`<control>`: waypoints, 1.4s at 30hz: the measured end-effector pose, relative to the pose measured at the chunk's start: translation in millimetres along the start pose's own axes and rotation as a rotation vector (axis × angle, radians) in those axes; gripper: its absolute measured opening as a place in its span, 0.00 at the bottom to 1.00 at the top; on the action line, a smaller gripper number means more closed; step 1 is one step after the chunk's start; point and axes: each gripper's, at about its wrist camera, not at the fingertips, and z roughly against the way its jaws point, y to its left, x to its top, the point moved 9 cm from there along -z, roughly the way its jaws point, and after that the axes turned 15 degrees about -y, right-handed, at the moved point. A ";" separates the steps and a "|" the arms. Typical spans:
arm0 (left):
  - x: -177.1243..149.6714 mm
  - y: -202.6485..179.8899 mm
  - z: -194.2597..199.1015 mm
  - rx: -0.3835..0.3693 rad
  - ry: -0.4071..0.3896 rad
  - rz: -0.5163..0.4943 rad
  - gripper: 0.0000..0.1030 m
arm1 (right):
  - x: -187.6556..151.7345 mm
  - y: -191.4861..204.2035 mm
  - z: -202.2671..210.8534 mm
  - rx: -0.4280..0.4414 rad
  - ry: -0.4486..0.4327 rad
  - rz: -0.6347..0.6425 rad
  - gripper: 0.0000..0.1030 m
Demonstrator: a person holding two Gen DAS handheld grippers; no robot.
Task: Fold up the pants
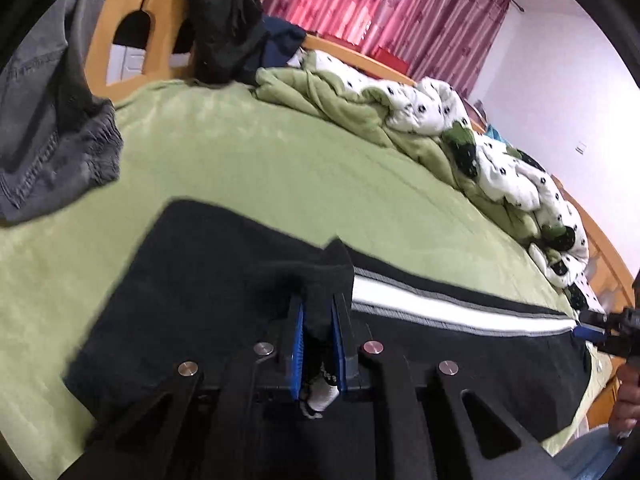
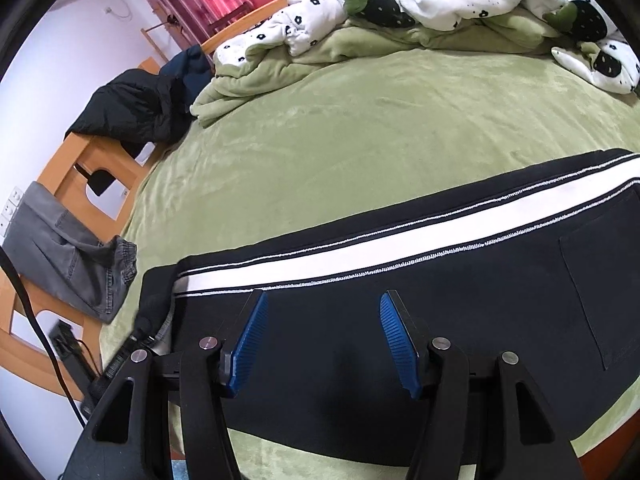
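Gripping black pants (image 1: 200, 280), left gripper (image 1: 318, 344) closed.

A wide bed (image 2: 328, 128) carries everything here, spread with a smooth green fleece cover, its pale wooden frame (image 2: 76, 168) showing along the edges. Black pants (image 2: 400, 280) with a white side stripe lie flat across the near part of the cover. Along the far side a rumpled quilt (image 2: 400, 4), white with black flowers and green underneath, is bunched in a long heap. A dark jacket (image 2: 132, 116) drapes over the frame at one corner, and grey jeans (image 2: 68, 248) hang over the frame with the waistband resting on the green cover
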 end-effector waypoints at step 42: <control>54.8 99.3 -85.9 0.118 0.060 0.068 0.15 | -28.0 37.7 -32.6 0.019 0.083 0.275 0.56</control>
